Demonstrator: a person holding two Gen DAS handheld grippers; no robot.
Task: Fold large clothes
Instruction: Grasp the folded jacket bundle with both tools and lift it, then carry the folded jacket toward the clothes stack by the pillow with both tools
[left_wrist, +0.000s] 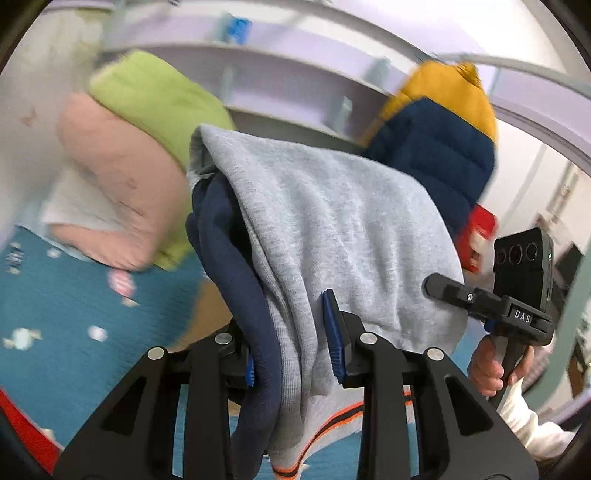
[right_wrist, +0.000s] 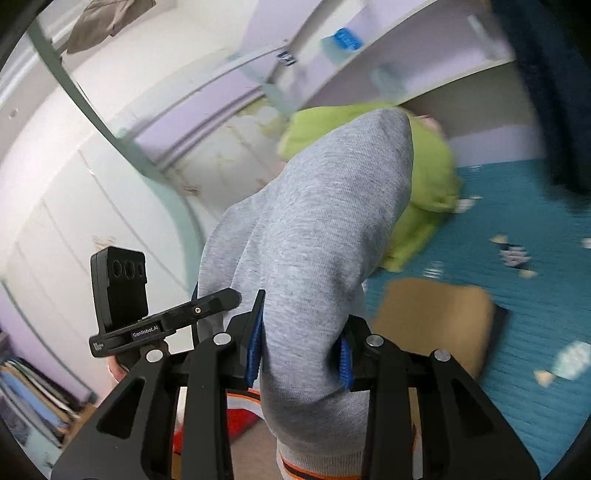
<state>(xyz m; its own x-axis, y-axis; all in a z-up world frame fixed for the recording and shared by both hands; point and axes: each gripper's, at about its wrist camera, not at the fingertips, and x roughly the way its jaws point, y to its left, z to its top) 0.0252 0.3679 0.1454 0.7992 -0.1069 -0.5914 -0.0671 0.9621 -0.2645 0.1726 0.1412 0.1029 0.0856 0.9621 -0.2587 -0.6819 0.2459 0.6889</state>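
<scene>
A grey sweatshirt (left_wrist: 325, 221) with a navy lining and an orange-striped hem hangs lifted above the teal bed. My left gripper (left_wrist: 291, 339) is shut on a bunched fold of it, cloth draped over the blue pads (left_wrist: 332, 332). In the right wrist view the same grey sweatshirt (right_wrist: 317, 236) rises in a hump, with my right gripper (right_wrist: 301, 347) shut on it. Each view also shows the other gripper: the right one, held by a hand (left_wrist: 491, 365), and the left one (right_wrist: 155, 325) at lower left.
The teal patterned bedspread (left_wrist: 55, 314) lies below. A pink and green pillow pile (left_wrist: 140, 155) sits at its head. A navy and yellow puffer jacket (left_wrist: 439, 140) hangs at right. A brown folded item (right_wrist: 436, 317) lies on the bed. Lilac shelves (left_wrist: 280, 77) run behind.
</scene>
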